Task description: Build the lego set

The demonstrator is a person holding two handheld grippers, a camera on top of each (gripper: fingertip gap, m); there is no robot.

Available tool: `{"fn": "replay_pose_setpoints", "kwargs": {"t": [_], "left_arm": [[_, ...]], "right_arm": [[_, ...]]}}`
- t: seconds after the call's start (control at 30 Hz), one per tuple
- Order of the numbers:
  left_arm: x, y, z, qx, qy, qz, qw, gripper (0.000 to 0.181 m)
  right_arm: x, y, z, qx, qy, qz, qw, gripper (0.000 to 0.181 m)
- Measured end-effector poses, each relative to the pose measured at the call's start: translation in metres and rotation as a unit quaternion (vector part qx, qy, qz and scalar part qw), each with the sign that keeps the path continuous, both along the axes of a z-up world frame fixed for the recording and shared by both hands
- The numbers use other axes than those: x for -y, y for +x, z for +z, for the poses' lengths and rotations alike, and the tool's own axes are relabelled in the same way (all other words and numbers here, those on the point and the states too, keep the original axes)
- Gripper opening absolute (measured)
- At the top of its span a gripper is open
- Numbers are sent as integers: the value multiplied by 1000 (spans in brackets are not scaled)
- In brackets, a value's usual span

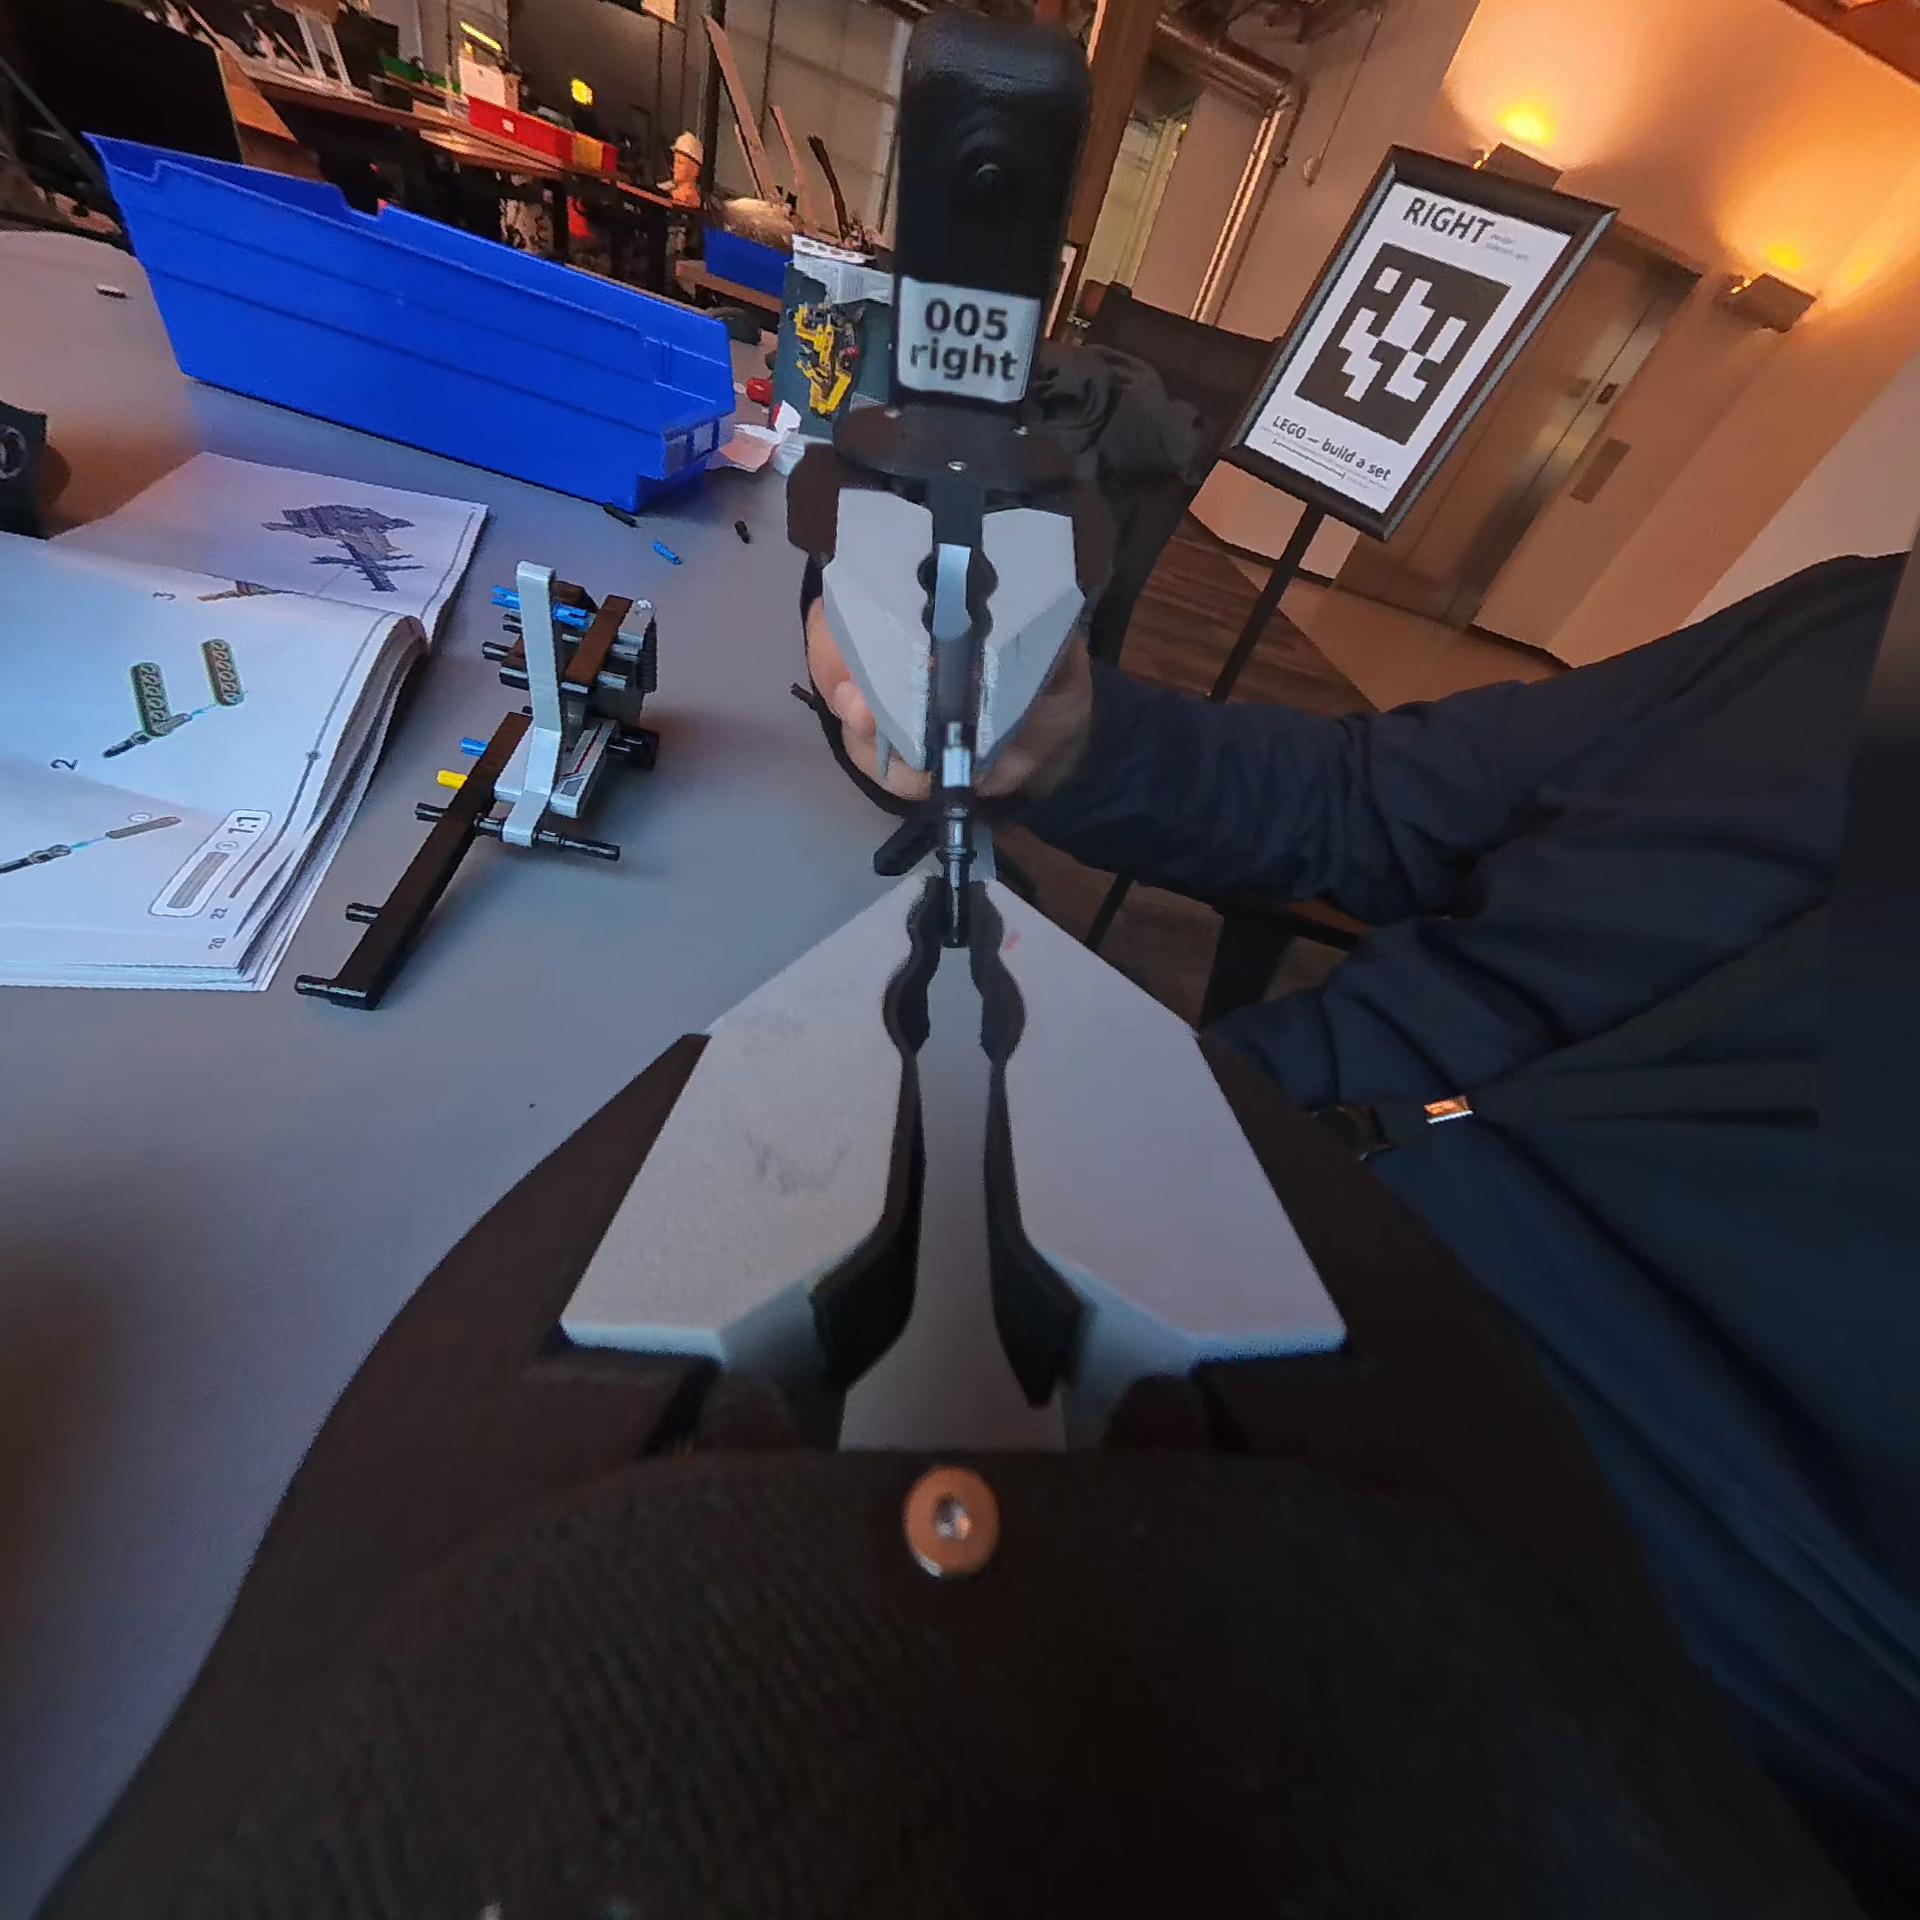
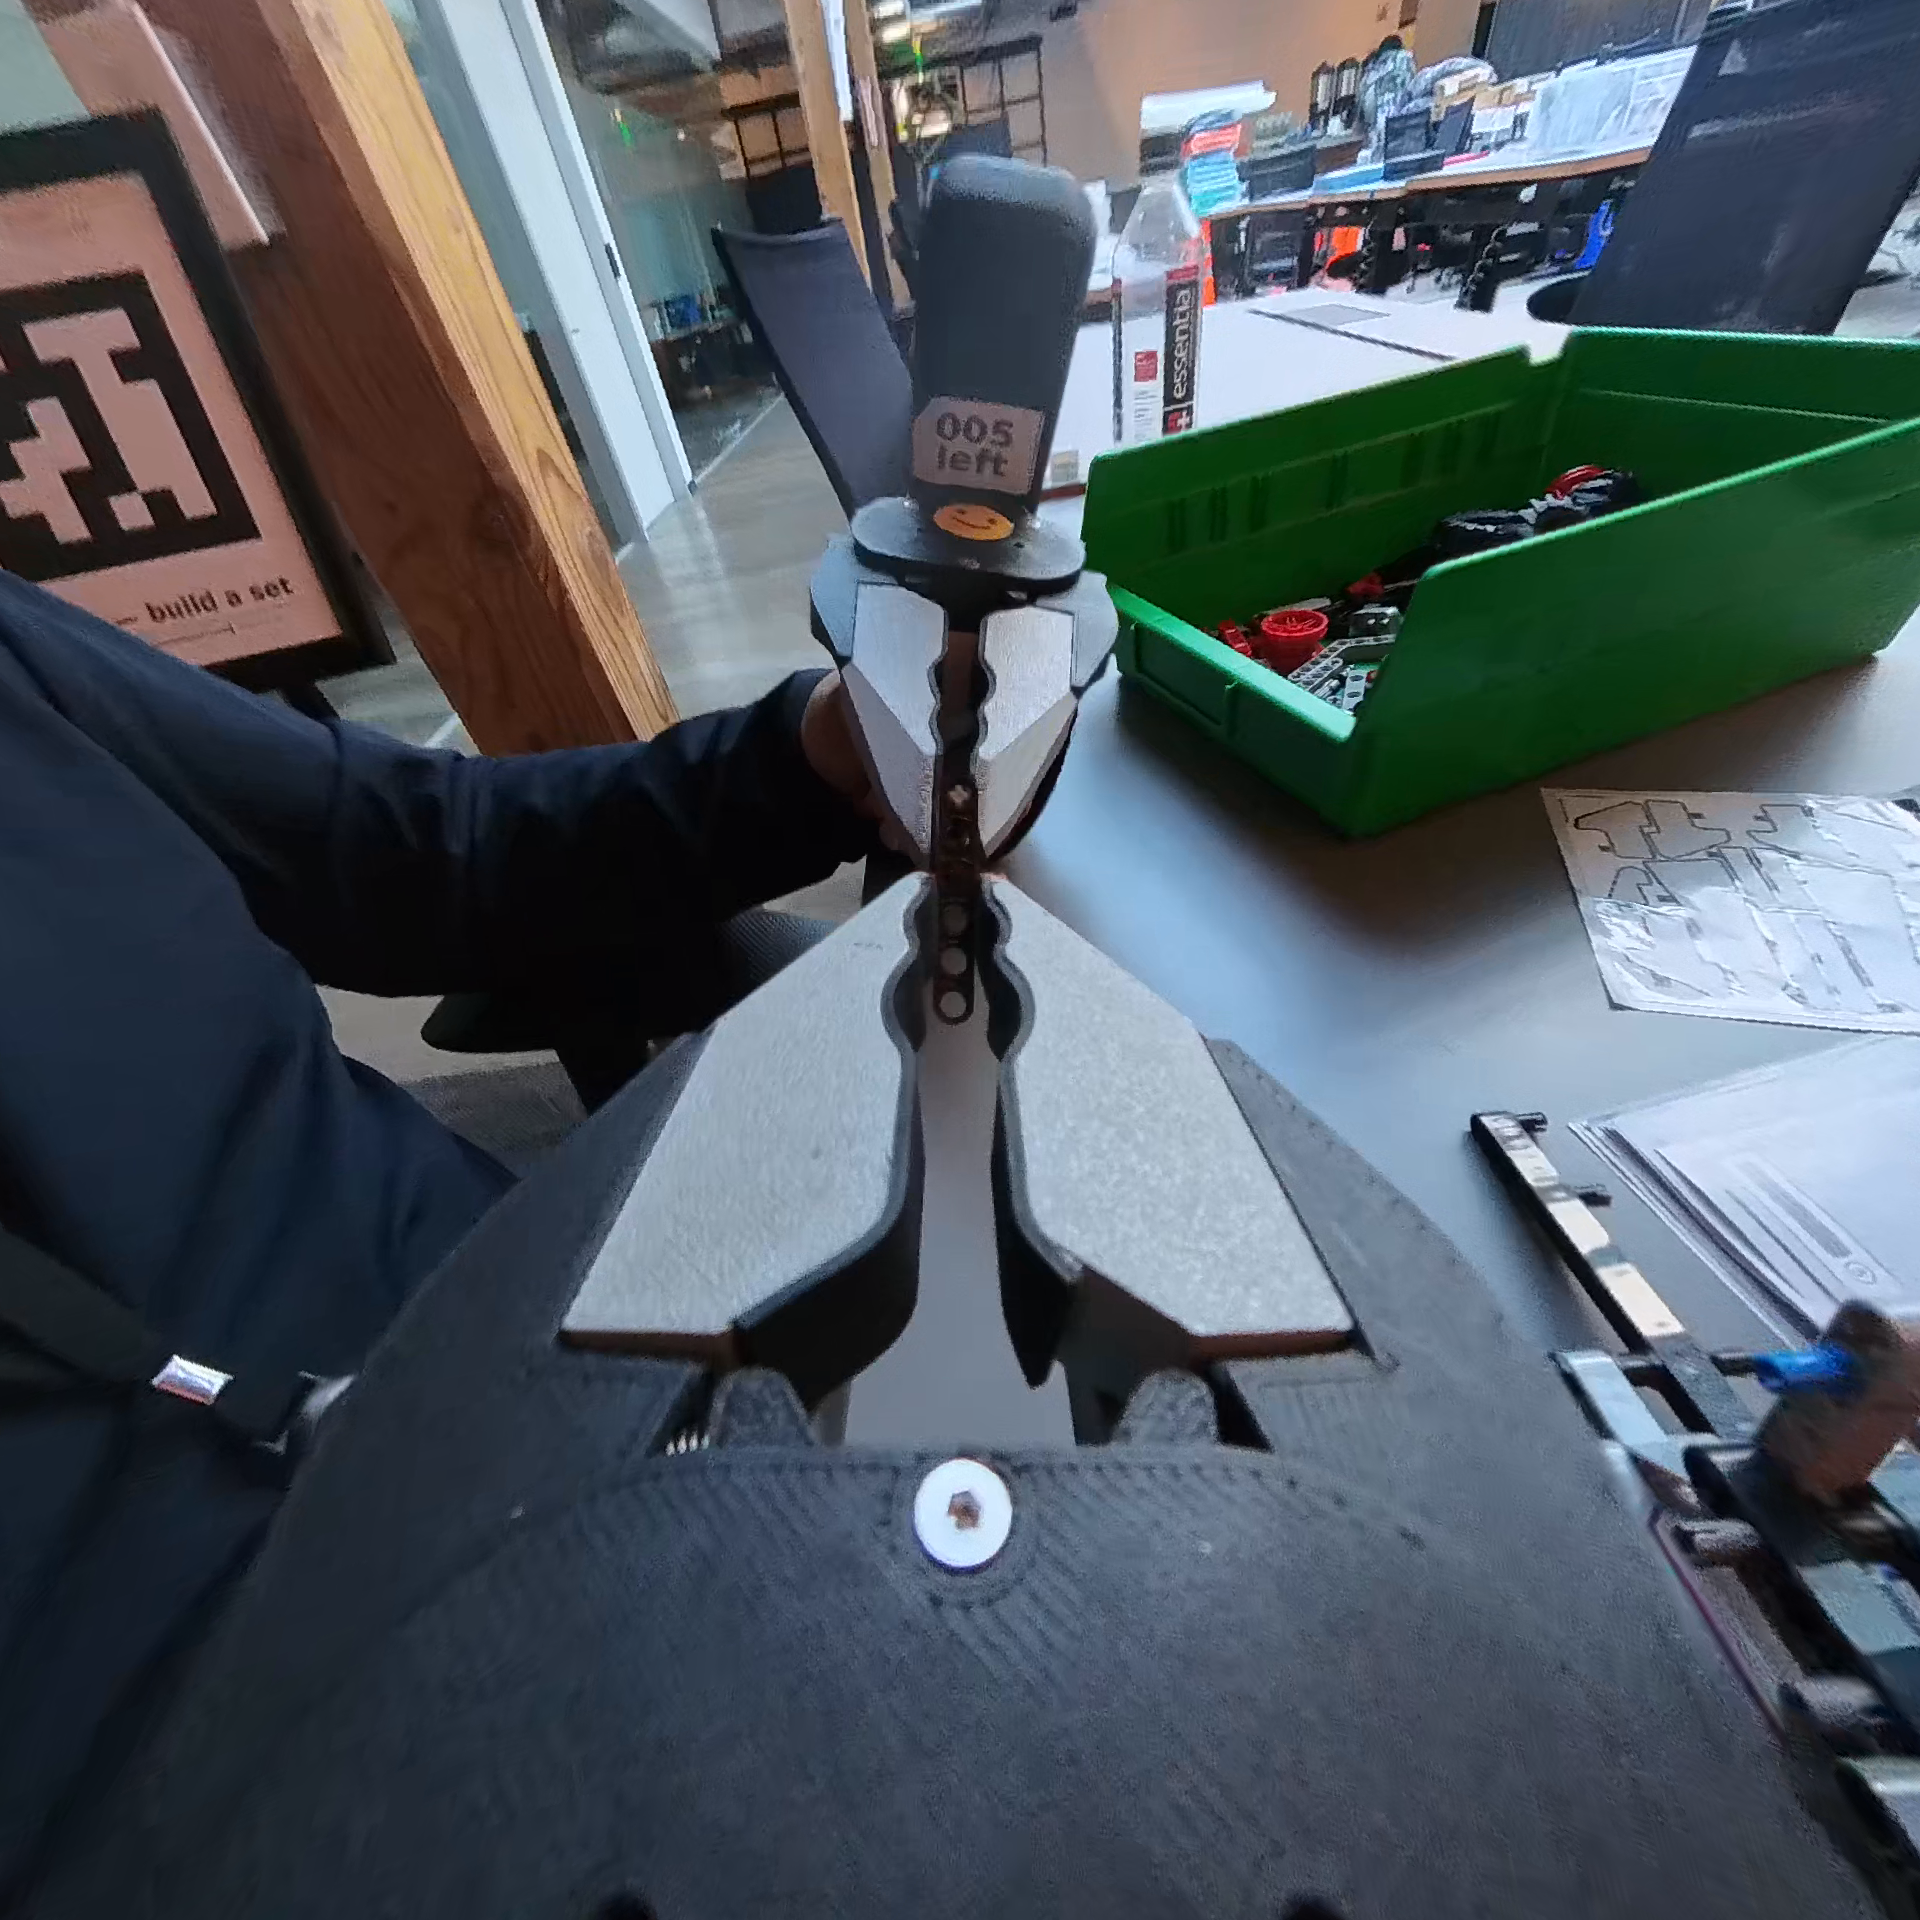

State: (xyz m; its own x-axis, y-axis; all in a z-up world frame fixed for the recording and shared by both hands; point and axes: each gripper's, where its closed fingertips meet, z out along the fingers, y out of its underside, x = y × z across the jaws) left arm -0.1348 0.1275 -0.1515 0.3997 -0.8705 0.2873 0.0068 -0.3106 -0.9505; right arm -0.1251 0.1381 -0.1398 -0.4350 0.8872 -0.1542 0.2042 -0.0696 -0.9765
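Here the two grippers met tip to tip above the table [image 1: 260,1195] edge. The left gripper [image 1: 951,904] was clenched on one end of a thin black beam [image 2: 952,966] with holes; the right gripper [image 2: 953,894] pinched its other end. The half-built model [image 1: 551,717] lay beside the open booklet [image 1: 187,707].

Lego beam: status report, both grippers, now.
Left gripper and right gripper tip to tip, both shut on the black holed beam. Partly built model on grey table, beside open manual. Nothing in the way.
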Motion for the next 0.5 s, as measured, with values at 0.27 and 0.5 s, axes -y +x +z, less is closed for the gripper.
{"fn": "replay_pose_setpoints", "kwargs": {"t": [0.27,0.5], "left_arm": [[3,4,0,0,2,-12,1000,2],[1,10,5,17,9,-5,1000,2]], "right_arm": [[8,-2,-7,48,44,42,997,4],[4,-3,14,8,9,30,999,13]]}}
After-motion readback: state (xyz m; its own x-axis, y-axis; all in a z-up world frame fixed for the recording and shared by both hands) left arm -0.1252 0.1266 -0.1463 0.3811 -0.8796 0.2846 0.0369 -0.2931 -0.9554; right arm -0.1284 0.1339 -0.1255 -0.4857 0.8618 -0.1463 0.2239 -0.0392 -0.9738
